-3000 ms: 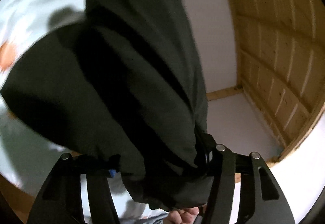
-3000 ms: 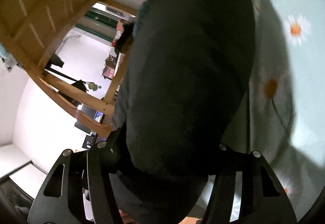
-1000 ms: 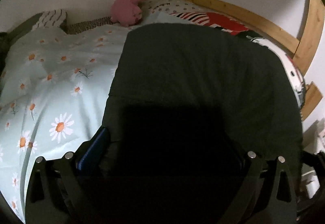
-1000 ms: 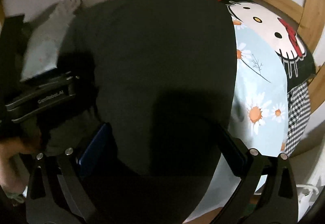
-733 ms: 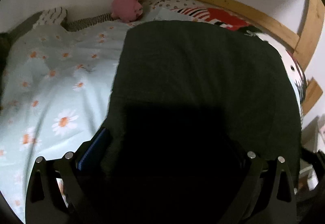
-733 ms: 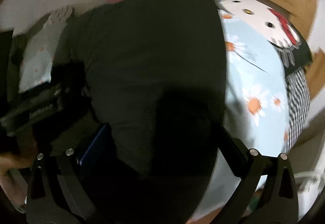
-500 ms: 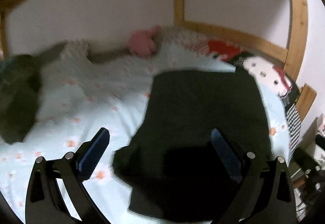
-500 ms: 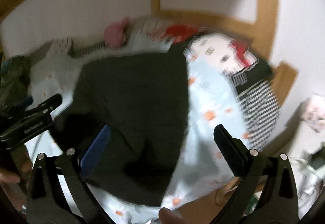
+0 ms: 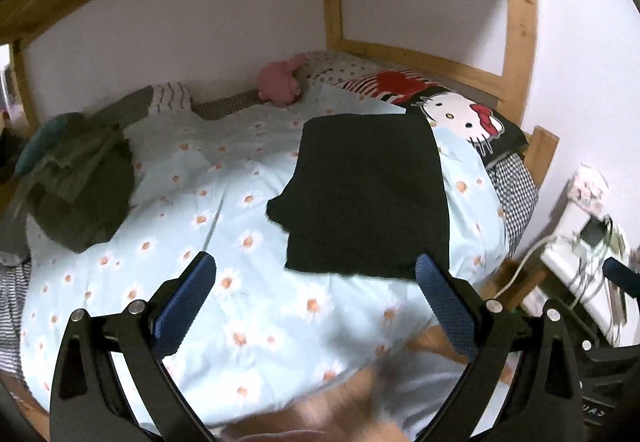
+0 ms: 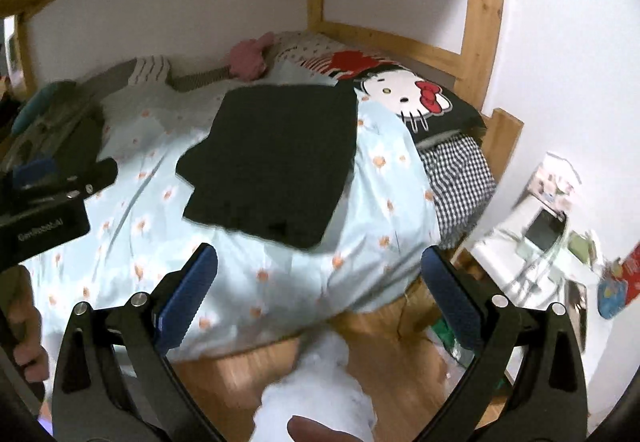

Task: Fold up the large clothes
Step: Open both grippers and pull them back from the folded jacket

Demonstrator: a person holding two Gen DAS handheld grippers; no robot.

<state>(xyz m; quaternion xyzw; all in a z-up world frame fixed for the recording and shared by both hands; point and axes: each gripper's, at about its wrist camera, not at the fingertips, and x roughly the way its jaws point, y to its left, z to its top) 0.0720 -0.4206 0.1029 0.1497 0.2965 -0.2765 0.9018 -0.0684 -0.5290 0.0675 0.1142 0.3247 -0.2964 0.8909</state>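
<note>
Right wrist view alone shows the left gripper [image 10: 52, 181] at its left edge. Both it and the right gripper [image 10: 318, 278] are spread wide, empty, above the daisy-print bed [image 9: 248, 282], where the folded black garment [image 9: 368, 193] lies far right.

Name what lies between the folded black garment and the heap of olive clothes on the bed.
In the left wrist view, only daisy-print duvet lies between the folded black garment and the olive clothes heap; nothing else rests on that stretch.
</note>
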